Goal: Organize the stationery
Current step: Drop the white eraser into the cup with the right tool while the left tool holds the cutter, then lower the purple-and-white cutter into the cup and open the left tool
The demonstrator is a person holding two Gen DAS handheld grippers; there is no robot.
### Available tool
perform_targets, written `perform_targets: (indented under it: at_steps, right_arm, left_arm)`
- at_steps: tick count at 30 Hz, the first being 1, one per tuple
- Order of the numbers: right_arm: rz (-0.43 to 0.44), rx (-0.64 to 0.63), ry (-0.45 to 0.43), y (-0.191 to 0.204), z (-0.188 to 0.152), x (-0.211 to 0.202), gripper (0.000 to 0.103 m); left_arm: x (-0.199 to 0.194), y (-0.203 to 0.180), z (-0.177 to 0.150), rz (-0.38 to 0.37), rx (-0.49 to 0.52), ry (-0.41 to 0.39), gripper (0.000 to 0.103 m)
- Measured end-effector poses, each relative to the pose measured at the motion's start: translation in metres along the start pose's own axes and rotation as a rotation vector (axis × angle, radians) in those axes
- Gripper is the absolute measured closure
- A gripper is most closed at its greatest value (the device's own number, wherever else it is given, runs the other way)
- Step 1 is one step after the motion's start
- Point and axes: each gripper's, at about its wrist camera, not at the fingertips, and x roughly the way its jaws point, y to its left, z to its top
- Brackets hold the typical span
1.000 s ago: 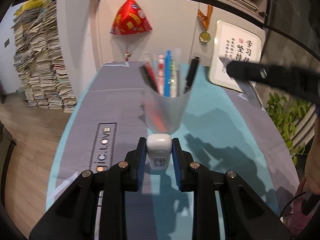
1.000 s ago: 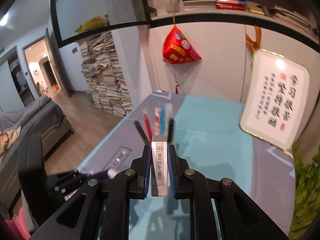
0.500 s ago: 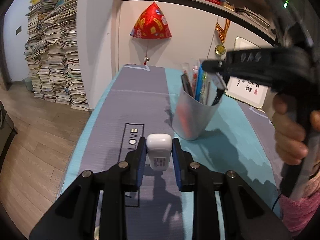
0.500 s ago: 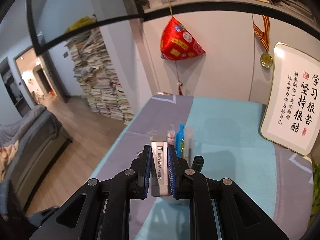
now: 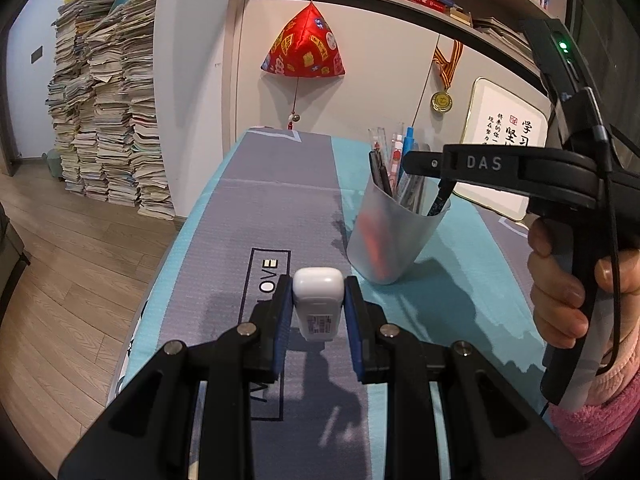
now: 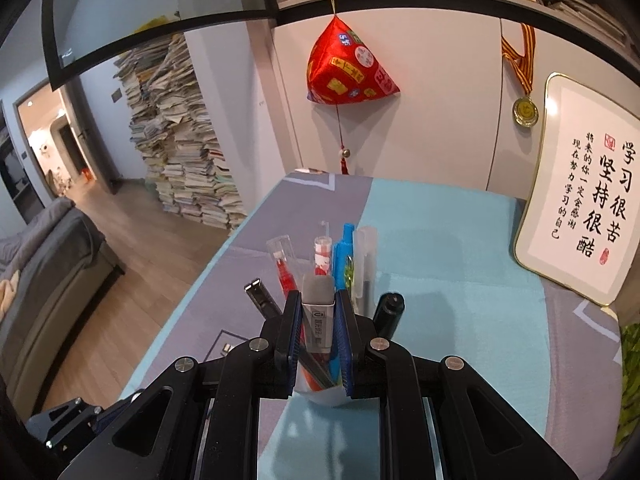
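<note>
My left gripper is shut on a white correction-tape case and holds it above the grey and teal table mat. A translucent pen cup with several pens stands to its right. My right gripper is shut on a grey eraser in a white sleeve and hovers right over the pen cup; its pens stick up just beyond the fingertips. In the left wrist view the right gripper reaches over the cup's rim from the right.
A framed calligraphy board leans on the wall at the back right. A red hanging ornament and a medal hang on the wall. Stacked books stand on the floor left of the table. A plant is at the right edge.
My right gripper has moved in over the pen cup with the eraser. My left gripper has pulled back and left of the cup, still holding the white case.
</note>
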Motion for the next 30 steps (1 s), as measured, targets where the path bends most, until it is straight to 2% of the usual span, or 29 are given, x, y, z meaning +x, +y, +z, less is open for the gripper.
perform_targets:
  at_steps: [5,10,13,20,24,30]
  right_arm:
    - [0.010,0.003,0.004,-0.003,-0.003,-0.004,0.086]
    - [0.003,0.034,-0.055,-0.012,-0.004,-0.019,0.086]
    - [0.032,0.060,-0.062,-0.018,-0.005,-0.028,0.086]
    - [0.010,0.037,-0.092,-0.029,-0.025,-0.055,0.086]
    - [-0.014,0.027,-0.088,-0.037,-0.040,-0.065,0.086]
    - [-0.027,0.047,-0.036,-0.053,-0.058,-0.066,0.086]
  left_arm:
    - [0.000,-0.001,0.001,0.002,0.000,0.005,0.080]
    - [-0.002,-0.005,0.001,0.005,0.006,0.000,0.079]
    - [-0.003,-0.008,0.002,0.007,0.008,-0.001,0.079]
    - [-0.008,-0.019,0.009,0.007,0.027,-0.013,0.079]
    - [-0.011,-0.029,0.021,-0.006,0.037,-0.029,0.079]
    - [-0.019,-0.049,0.044,-0.028,0.070,-0.072,0.079]
